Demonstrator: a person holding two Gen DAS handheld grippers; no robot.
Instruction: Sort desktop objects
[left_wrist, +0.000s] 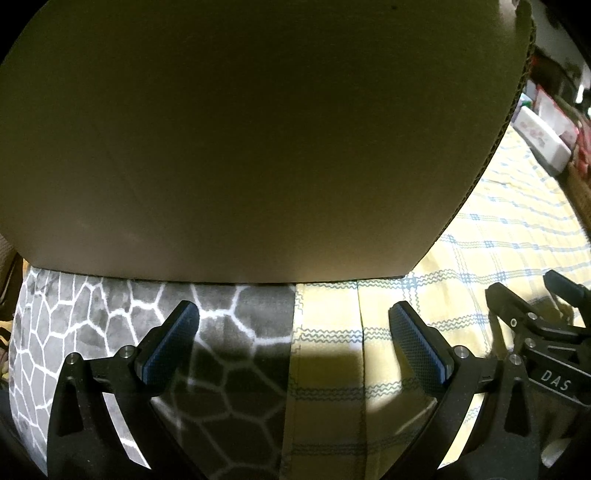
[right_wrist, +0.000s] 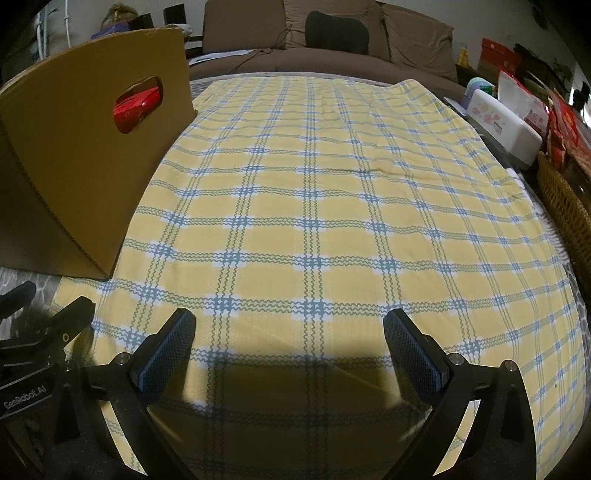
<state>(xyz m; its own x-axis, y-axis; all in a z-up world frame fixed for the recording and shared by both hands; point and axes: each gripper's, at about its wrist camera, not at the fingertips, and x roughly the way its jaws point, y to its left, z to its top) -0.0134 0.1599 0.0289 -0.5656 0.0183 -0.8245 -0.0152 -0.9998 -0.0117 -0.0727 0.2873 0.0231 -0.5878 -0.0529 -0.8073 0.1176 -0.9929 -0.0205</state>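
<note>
Left gripper (left_wrist: 293, 332) jaws spread wide, nothing between them, facing the cardboard box (left_wrist: 240, 129) side wall close up. Right gripper (right_wrist: 290, 343) also wide open and empty, hovering over the yellow plaid cloth (right_wrist: 314, 206). Box sits at the cloth's left edge, partly on a grey patterned mat (left_wrist: 110, 314). Red toy car (right_wrist: 135, 105) visible inside the box through its handle cutout.

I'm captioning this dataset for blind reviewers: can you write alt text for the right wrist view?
The open right gripper hovers, holding nothing, over a yellow tablecloth with blue checks. A brown cardboard box stands at the left, something red showing through its oval handle hole. A brown sofa sits beyond the table.
</note>
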